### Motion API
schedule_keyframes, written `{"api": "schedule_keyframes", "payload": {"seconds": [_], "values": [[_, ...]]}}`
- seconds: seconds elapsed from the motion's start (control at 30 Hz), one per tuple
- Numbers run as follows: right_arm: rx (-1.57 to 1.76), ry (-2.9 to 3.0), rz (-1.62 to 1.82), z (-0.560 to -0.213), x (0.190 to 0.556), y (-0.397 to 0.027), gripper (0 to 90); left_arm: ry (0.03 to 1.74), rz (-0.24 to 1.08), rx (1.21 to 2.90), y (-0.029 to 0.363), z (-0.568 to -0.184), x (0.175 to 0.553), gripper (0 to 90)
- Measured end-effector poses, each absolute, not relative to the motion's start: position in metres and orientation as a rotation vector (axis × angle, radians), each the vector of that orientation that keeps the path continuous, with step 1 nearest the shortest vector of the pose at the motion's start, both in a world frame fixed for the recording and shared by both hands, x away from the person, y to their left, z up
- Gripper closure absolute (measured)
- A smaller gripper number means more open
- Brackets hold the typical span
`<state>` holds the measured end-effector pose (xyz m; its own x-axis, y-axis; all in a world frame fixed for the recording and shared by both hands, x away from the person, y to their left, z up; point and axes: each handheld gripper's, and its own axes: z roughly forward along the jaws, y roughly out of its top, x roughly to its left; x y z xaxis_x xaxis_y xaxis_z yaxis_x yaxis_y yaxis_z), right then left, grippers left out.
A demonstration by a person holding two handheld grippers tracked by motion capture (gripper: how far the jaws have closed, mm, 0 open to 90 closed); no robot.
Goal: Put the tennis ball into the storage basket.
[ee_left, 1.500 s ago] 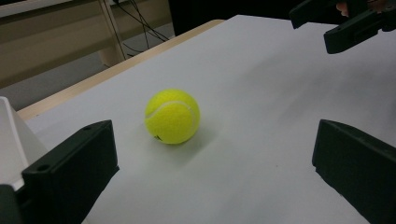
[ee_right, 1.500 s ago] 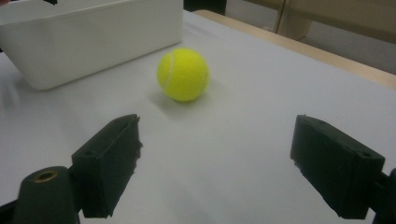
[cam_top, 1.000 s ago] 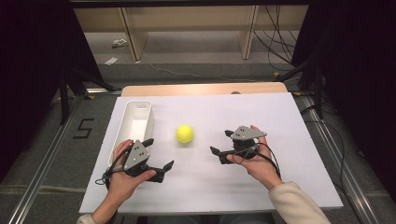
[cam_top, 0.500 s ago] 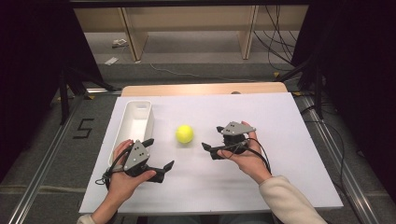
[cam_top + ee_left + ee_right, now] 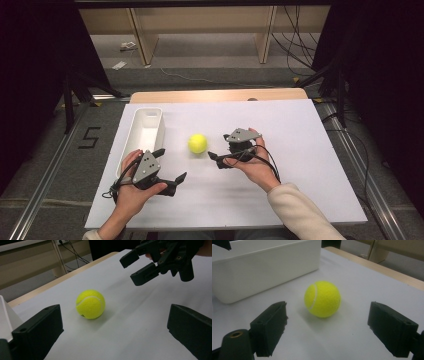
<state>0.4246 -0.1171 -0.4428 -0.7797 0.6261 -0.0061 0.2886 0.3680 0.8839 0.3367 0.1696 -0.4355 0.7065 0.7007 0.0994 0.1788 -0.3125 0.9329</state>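
A long white tray (image 5: 145, 135) lies on the white table (image 5: 300, 130), off to the left of the tennis ball (image 5: 198, 143) and a short way apart from it, running lengthwise away from the person. Nothing can be seen inside the tray from above.

Nearer the person than the ball and to its left, the left gripper (image 5: 170, 167) sits in the person's left hand (image 5: 132, 187), close to the near end of the tray. Its jaws stand wide apart with nothing between them. In the left gripper view they frame the ball (image 5: 90, 304) from a distance, and the ball lies well beyond the tips, nearer the left jaw than the right.

The yellow-green ball rests on the bare table, roughly in the middle between tray and right gripper, touching neither. A curved white seam shows on its side in the right gripper view (image 5: 322, 299).

Just right of the ball, the right gripper (image 5: 220, 150) is held in the person's right hand (image 5: 257, 167), a cream sleeve (image 5: 305, 215) trailing back behind it. Its jaws are spread wide and point towards the ball, their tips close to it but not touching. In the right gripper view the ball sits ahead of the open jaws, centred between them, with the tray's white wall (image 5: 262, 267) behind it. The left gripper view shows this right gripper (image 5: 140, 267) hovering above the table beyond the ball.
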Motion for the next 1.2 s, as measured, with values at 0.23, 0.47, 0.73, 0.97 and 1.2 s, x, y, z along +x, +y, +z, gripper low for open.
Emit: {"api": "schedule_keyframes", "payload": {"seconds": [0.23, 0.47, 0.73, 0.97, 1.2], "values": [[0.799, 2.298, 1.367, -0.446, 0.432, -0.105, 16.4, 0.682, 0.612, 1.850, 0.169, -0.436, 0.337, 0.0], [0.784, 2.309, 1.362, -0.448, 0.438, -0.093, 16.3, 0.679, 0.610, 1.850, 0.169, -0.436, 0.336, 0.0], [0.782, 2.326, 1.346, -0.454, 0.445, -0.082, 16.2, 0.678, 0.610, 1.850, 0.169, -0.436, 0.336, 0.0], [0.789, 2.323, 1.335, -0.456, 0.457, -0.072, 16.1, 0.676, 0.609, 1.851, 0.169, -0.436, 0.336, 0.0], [0.819, 2.329, 1.318, -0.461, 0.467, -0.062, 16.0, 0.675, 0.606, 1.848, 0.170, -0.436, 0.336, 0.0]]}}
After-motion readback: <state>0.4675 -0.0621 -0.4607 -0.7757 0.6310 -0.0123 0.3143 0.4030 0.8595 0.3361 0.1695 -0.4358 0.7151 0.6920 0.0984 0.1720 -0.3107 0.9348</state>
